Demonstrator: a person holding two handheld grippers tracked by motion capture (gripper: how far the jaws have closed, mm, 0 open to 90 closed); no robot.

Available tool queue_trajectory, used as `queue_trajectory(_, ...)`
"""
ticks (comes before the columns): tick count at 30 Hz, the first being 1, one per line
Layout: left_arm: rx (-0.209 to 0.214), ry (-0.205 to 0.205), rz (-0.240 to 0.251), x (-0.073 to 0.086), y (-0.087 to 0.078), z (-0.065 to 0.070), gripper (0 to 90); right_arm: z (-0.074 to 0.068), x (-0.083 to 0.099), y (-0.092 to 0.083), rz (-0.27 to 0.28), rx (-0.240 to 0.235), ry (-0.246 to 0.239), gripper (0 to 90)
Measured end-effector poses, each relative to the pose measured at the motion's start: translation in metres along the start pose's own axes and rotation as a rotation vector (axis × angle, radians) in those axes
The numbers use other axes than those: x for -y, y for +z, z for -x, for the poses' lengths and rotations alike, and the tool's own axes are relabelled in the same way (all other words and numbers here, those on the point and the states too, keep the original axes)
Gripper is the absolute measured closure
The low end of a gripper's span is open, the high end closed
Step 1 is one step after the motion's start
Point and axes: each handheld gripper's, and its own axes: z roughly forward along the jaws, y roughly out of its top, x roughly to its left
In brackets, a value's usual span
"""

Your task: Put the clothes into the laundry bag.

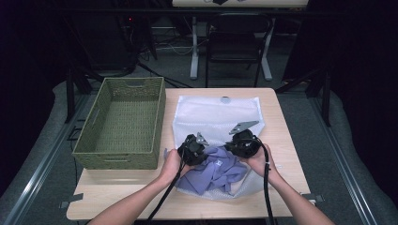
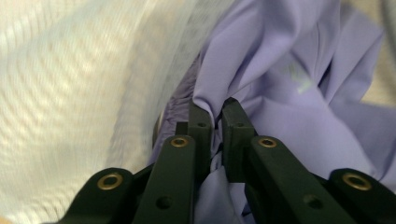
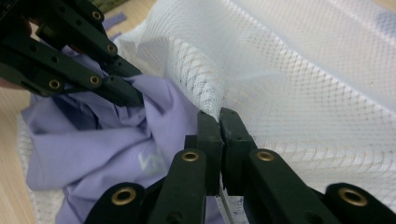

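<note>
The purple garment [image 1: 213, 171] lies bunched at the mouth of the white mesh bag [image 1: 217, 115], at about 6 o'clock on the table [image 1: 281, 140], and most of it is outside the bag and spills toward the near edge; whether any of it is already under the mesh I cannot tell. In the left gripper view the garment [image 2: 280, 84] is pinched between the closed jaws of the left gripper [image 2: 218, 108], with a fold of cloth squeezed up between the pads, and the mesh [image 2: 70, 93] rises at about 9 o'clock of them. In the right gripper view the right gripper [image 3: 219, 116] is clamped shut on the edge of the bag [image 3: 303, 79], holding the opening up, while the left gripper [image 3: 133, 95] bites the garment [image 3: 93, 140] at about 10 o'clock from it. In the high view the two grippers sit close together, left [image 1: 193, 149] and right [image 1: 244, 143], at the bag's near end. I judge the stuffing to be at an early stage: the mouth is held and the cloth gripped, but the bulk has yet to go in. The green basket [image 1: 123, 123] stands at 9 o'clock of the bag, with nothing in it.
</note>
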Motion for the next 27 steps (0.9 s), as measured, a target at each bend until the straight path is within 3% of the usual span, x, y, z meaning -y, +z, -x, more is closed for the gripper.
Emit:
queue_trajectory(2,-0.016,0.019,0.048,-0.011,-0.007,0.007,85.2,-0.001,-0.003,-0.006,0.022,-0.004,0.013,88.4)
queue_trajectory(5,-0.021,0.023,0.045,-0.015,-0.004,0.011,84.5,-0.001,-0.004,-0.009,0.039,-0.002,0.016,88.5)
queue_trajectory(7,-0.035,0.025,-0.01,-0.013,0.011,0.011,83.3,-0.002,-0.006,-0.013,0.054,-0.002,0.019,88.4)
queue_trajectory(11,-0.037,-0.008,-0.046,-0.007,0.025,0.005,80.0,-0.003,-0.006,-0.011,0.04,-0.017,0.017,88.4)
queue_trajectory(13,-0.046,-0.024,-0.052,-0.005,0.026,0.002,73.5,-0.006,-0.004,-0.007,0.024,-0.023,0.01,88.4)
queue_trajectory(16,-0.037,-0.011,-0.059,-0.006,0.018,0.001,64.6,-0.007,0.0,0.0,-0.011,-0.029,0.001,88.4)
queue_trajectory(21,-0.044,-0.001,-0.027,-0.007,0.003,0.006,43.5,-0.002,0.002,0.0,-0.01,-0.027,0.016,88.4)
queue_trajectory(22,-0.042,-0.001,-0.016,-0.007,-0.002,0.009,43.5,-0.001,0.002,0.0,-0.011,-0.027,0.018,88.4)
queue_trajectory(24,-0.031,0.004,-0.003,-0.006,-0.01,0.014,37.0,-0.001,0.003,-0.001,-0.011,-0.025,0.016,88.4)
queue_trajectory(27,0.03,0.024,-0.013,-0.003,-0.014,0.022,33.9,0.0,0.003,-0.001,-0.011,-0.026,0.014,88.4)
